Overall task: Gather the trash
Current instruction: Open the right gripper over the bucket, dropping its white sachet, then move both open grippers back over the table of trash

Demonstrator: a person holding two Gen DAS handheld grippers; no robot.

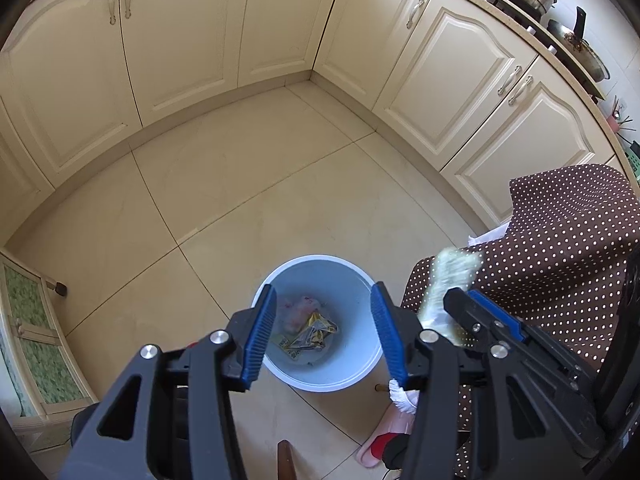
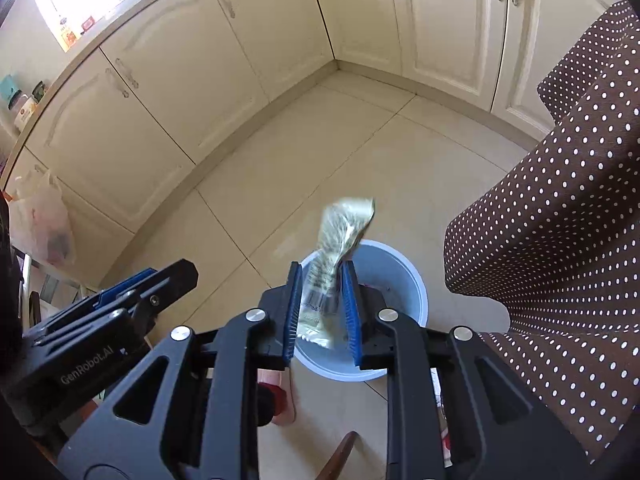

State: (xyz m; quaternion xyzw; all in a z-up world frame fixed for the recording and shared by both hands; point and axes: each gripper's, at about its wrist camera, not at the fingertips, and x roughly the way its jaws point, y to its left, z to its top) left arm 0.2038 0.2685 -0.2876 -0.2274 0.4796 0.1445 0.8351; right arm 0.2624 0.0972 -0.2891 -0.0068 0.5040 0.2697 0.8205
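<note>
Hanging over the pale blue plastic bin, the right gripper loosely flanked a crinkled green-printed wrapper; parting wider directly above should drop it in. The left gripper stood apart, empty.

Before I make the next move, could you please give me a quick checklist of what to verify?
1. Wrapper between the right tongs: ok.
2. Pads pressing firmly on it: cannot tell; it looks blurred.
3. Wrapper squarely above the bin: cannot tell; the left wrist view shows it beside the rim.
4. Room in the bin: ok, only a few scraps at the bottom.
5. Left tongs open and empty: ok.
6. Polka-dot cloth clear of the bin's mouth: ok.
</note>
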